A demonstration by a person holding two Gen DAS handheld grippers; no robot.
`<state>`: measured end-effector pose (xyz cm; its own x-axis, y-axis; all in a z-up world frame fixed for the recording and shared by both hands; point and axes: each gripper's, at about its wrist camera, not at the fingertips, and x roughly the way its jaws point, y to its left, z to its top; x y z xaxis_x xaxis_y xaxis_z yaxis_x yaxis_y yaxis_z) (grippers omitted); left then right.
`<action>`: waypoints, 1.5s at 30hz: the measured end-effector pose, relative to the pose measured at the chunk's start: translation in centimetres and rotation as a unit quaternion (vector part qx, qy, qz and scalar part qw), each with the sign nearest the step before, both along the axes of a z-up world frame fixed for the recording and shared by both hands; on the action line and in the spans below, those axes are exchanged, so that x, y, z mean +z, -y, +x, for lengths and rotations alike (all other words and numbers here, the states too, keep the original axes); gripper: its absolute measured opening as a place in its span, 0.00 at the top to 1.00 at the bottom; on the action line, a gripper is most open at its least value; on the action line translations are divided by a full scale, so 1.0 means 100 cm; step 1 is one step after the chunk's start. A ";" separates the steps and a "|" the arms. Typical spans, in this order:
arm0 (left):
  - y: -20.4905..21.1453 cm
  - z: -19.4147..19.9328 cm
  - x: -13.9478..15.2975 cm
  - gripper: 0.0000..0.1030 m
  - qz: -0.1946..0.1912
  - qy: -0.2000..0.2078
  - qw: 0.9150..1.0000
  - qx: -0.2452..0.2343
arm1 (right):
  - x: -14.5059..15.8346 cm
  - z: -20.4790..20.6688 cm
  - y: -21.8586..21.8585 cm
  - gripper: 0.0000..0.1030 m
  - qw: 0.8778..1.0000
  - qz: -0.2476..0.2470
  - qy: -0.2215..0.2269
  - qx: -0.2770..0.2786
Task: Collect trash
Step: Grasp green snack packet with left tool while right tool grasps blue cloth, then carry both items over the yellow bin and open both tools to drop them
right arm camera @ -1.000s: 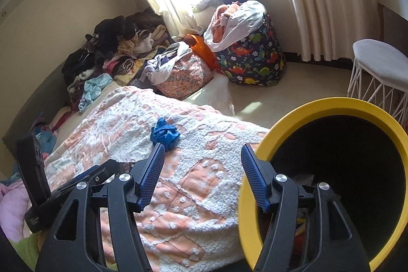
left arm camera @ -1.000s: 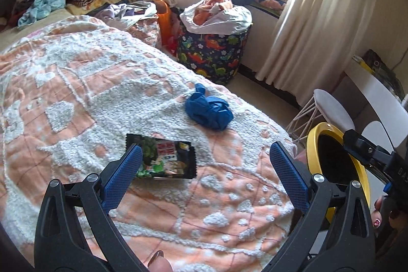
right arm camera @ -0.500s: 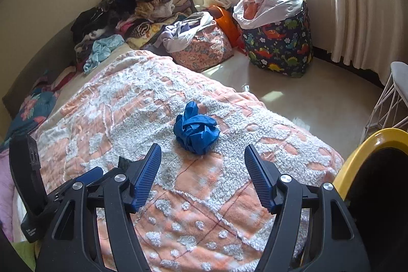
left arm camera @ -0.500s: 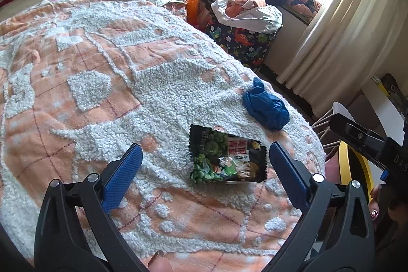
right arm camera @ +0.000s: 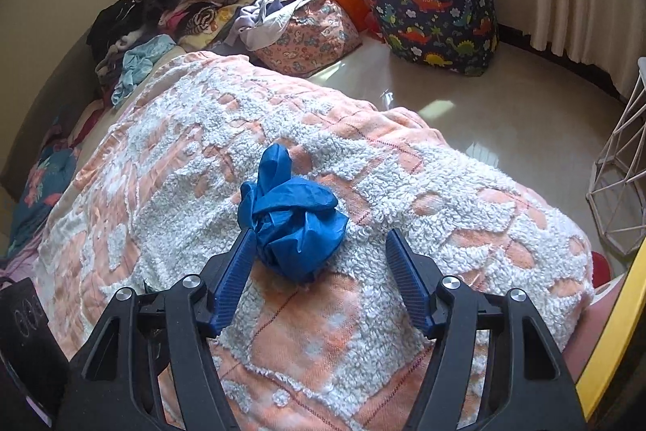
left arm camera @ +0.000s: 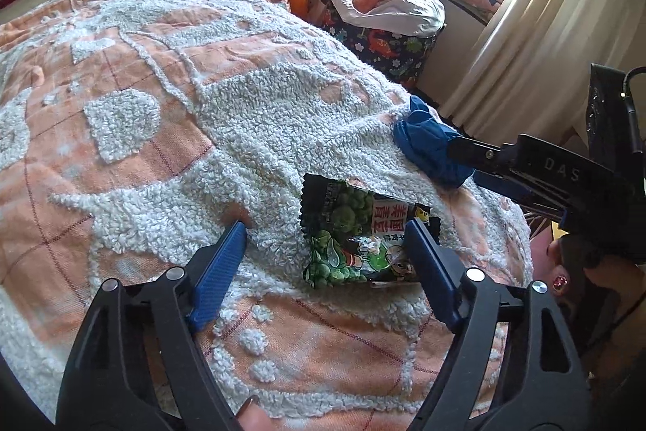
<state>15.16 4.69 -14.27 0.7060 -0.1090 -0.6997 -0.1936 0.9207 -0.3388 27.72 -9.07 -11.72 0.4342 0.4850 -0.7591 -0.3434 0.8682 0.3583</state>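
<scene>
On the bed, near its foot edge, a snack packet lies between the closing jaws of the left hand-held gripper, unpinched. A crumpled blue glove beside that edge sits between the narrowing jaws of the right hand-held gripper, left finger touching it.

1 snack wrapper, 1 blue glove wad, 2 tongs.

Left gripper: tilted down, jaws apart, just been closing, snack packet between them.
Right gripper: tilted down, jaws apart, just been closing, crumpled blue glove at 11 o'clock.
</scene>
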 end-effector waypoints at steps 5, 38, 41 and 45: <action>0.000 0.001 0.000 0.60 -0.005 0.003 1.000 -0.002 | -0.002 -0.002 -0.001 0.78 0.999 0.034 -0.011 0.010; 0.064 -0.024 0.063 0.99 -0.051 0.076 0.990 -0.103 | 0.058 -0.115 0.124 0.86 0.989 0.082 0.093 -0.077; 0.075 -0.026 0.069 0.99 -0.046 0.081 0.989 -0.117 | 0.061 -0.119 0.135 0.86 0.988 0.085 0.098 -0.085; 0.087 -0.029 0.074 0.99 -0.043 0.086 0.987 -0.131 | 0.063 -0.124 0.150 0.86 0.986 0.089 0.102 -0.101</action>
<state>12.27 -4.01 -6.87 0.7537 -0.3574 -0.5516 0.1142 0.8977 -0.4256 15.31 -24.09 -5.37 0.6698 0.4914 -0.5567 -0.2513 0.8555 0.4527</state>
